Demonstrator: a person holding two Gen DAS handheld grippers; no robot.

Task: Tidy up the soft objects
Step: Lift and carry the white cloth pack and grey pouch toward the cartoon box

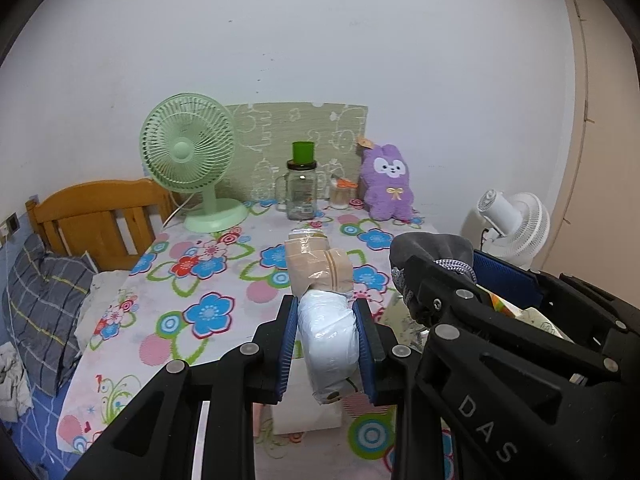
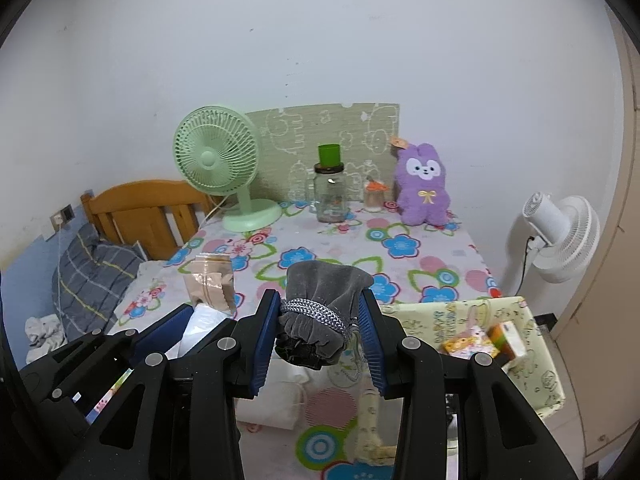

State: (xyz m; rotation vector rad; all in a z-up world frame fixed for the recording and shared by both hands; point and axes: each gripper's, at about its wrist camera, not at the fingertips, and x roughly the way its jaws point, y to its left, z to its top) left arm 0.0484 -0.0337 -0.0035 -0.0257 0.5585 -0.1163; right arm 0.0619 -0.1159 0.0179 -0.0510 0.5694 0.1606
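- Grippers first: left gripper [image 1: 326, 344] is pinching a plastic-wrapped soft bundle [image 1: 326, 300], white at the held end and beige at the far end, blue pads pressed into both sides so it sticks out forward like a baton.
- Right gripper [image 2: 318, 328] is clamped on a grey velvet drawstring pouch [image 2: 326, 300], squeezed right around the braided cord neck, probably because that's the firmest bit of a floppy bag.
- Both soft things are up in the air above the desk with the flowery cloth [image 2: 400, 264], not resting on it. Both grippers sit close side by side, nearly touching, so swinging either one sideways could bump the other.
- Yellow-green fabric bin with cartoon print [image 2: 532, 320] sits at the desk's right edge, with a couple of small colourful packets already inside. My guess is that's where the soft stuff goes.
- Middle of the desk is open, plenty of room to travel.
- Back edge is busier: mint green desk fan [image 2: 218, 160], glass jar with a green cup on top [image 2: 330, 196], purple plush bunny [image 2: 424, 188]. Stay clear of the glass.
- Left edge drops off toward the bed with the grey plaid pillow [image 2: 92, 276].
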